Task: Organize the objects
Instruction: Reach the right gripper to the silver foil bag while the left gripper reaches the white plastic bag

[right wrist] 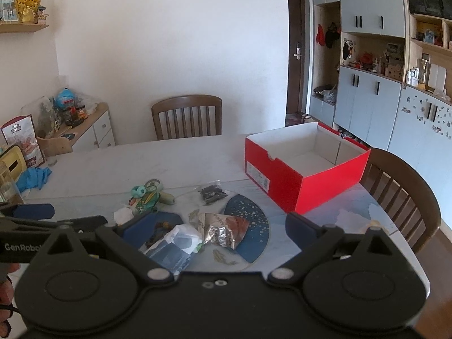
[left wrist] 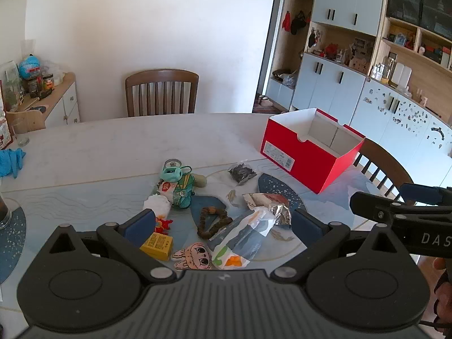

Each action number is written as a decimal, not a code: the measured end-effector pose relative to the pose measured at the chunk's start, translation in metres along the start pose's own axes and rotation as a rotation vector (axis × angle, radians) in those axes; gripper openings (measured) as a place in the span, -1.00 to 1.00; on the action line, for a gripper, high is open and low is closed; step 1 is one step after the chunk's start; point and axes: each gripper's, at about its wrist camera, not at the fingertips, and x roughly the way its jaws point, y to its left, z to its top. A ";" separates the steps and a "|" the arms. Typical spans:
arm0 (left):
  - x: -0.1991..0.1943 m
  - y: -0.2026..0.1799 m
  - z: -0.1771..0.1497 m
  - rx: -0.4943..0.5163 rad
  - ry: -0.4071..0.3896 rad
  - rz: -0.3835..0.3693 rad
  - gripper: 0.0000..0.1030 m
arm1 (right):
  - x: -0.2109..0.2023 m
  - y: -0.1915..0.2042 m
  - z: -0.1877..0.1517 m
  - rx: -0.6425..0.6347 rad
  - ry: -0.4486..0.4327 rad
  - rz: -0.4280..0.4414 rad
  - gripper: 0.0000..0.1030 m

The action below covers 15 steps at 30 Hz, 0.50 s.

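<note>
A red open shoebox (left wrist: 305, 161) with a white empty inside stands on the table's right; it also shows in the right wrist view (right wrist: 299, 175). Small objects lie in a pile before it: a green toy (left wrist: 180, 186), a dark packet (left wrist: 241, 172), a foil wrapper (left wrist: 271, 203), a brown scrunchie (left wrist: 212, 221), a white-blue bag (left wrist: 245, 240), a yellow box (left wrist: 156, 245), a cartoon figure (left wrist: 193, 260). My left gripper (left wrist: 223, 223) is open above the pile, holding nothing. My right gripper (right wrist: 220, 226) is open above the foil wrapper (right wrist: 223, 228) and the bag (right wrist: 175, 245), holding nothing.
Wooden chairs stand at the far side (left wrist: 161, 93) and right side (right wrist: 401, 192) of the table. A blue cloth (left wrist: 11, 161) lies at the left edge. A sideboard (left wrist: 56, 99) with jars is on the left. Cabinets (right wrist: 381, 99) line the right wall.
</note>
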 end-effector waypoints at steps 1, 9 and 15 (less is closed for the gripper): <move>0.000 0.000 0.000 -0.002 0.001 0.000 0.99 | 0.000 0.000 0.000 0.000 0.001 0.002 0.92; 0.005 -0.001 0.000 -0.007 0.004 0.010 0.99 | 0.005 0.000 0.000 -0.013 0.003 0.013 0.91; 0.014 -0.003 0.000 -0.009 0.015 0.011 0.99 | 0.010 -0.004 0.001 -0.018 0.011 0.025 0.91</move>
